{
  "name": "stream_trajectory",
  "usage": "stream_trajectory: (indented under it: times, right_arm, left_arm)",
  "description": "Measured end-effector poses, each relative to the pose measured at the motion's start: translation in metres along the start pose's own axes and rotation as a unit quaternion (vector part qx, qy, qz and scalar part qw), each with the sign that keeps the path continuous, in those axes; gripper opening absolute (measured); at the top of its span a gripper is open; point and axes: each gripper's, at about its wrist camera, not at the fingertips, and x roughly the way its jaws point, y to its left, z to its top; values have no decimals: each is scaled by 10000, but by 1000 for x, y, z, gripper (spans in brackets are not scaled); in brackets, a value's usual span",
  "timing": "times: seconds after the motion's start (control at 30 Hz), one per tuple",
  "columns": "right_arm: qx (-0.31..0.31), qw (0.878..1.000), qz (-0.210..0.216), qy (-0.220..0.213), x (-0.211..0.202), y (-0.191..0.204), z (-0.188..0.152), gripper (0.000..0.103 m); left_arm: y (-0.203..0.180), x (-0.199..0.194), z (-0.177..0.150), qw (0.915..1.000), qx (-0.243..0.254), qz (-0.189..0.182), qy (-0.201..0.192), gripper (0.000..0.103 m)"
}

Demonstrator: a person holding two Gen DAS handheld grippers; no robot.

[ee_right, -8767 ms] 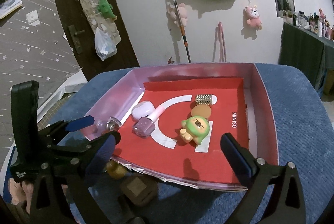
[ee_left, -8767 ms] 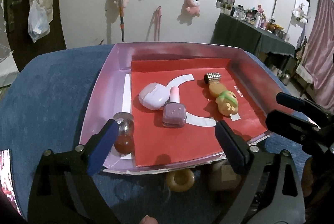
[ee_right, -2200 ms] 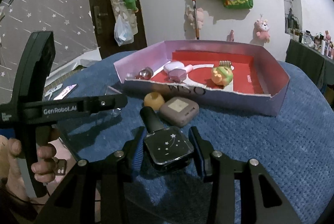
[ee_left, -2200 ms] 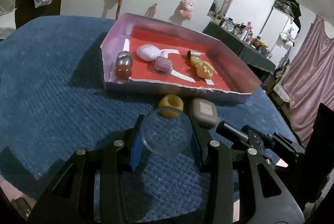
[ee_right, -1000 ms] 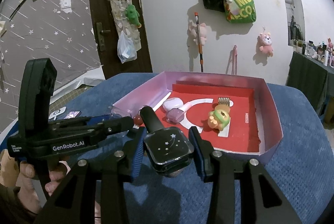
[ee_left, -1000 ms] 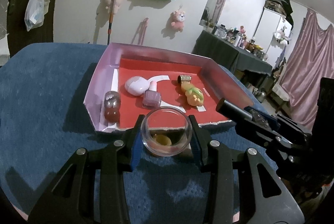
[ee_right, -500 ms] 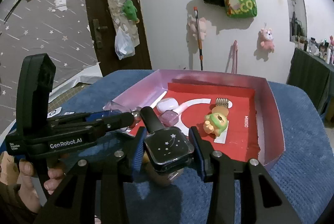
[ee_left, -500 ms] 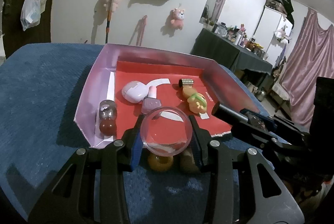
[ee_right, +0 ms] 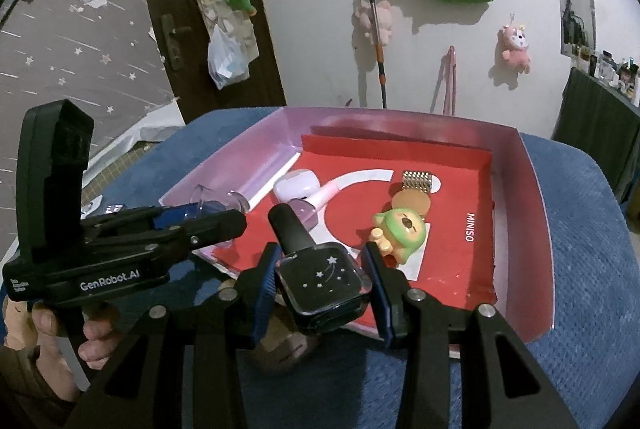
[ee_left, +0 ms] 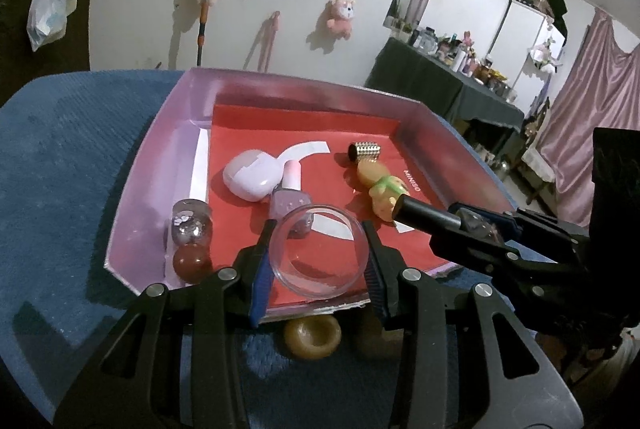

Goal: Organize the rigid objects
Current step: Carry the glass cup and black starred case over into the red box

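Two loads: both of my grippers are full, heading for the same tray.
Left gripper point(ee_left: 318, 263): pads squeezed on a clear round cup point(ee_left: 318, 255), mouth up, hanging over the near edge of the pink tray point(ee_left: 152, 165).
Right gripper point(ee_right: 322, 287): clamped on a black nail polish bottle point(ee_right: 320, 275) with stars on it.
Bottle axis: cap points forward and a bit left, toward the tray middle, so the long way runs into the tray.
Where the tray lies: straight ahead and below both grippers; I'd say left is a touch further in.
Free spot: red liner looks bare on the near side, between the lilac polish bottle point(ee_left: 290, 205) and the green-hooded figurine point(ee_right: 400, 233).
Still outside: brown ring point(ee_left: 312, 337) on the blue cloth, just in front of the tray wall.
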Motion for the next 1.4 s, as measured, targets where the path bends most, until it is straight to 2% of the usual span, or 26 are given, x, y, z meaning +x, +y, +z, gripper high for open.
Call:
stream_trajectory:
  times: [0.27, 0.53, 0.87, 1.1, 1.4]
  right_arm:
    - [209, 9992, 54, 348, 22, -14, 0, 44]
    - [348, 9977, 11, 578, 37, -26, -1, 44]
    - [557, 9956, -8, 756, 52, -37, -2, 44]
    - [649, 9948, -37, 778, 60, -42, -1, 44]
    - [648, 9951, -403, 627, 66, -48, 3, 44]
  left_arm:
    - [4, 21, 1, 9994, -72, -128, 327, 37]
    - [5, 40, 2, 9983, -37, 61, 577, 37]
    - [11, 52, 4, 9974, -97, 154, 696, 37]
    - [14, 62, 7, 9965, -130, 219, 795, 37]
    - [12, 69, 13, 9962, -17, 389, 773, 37]
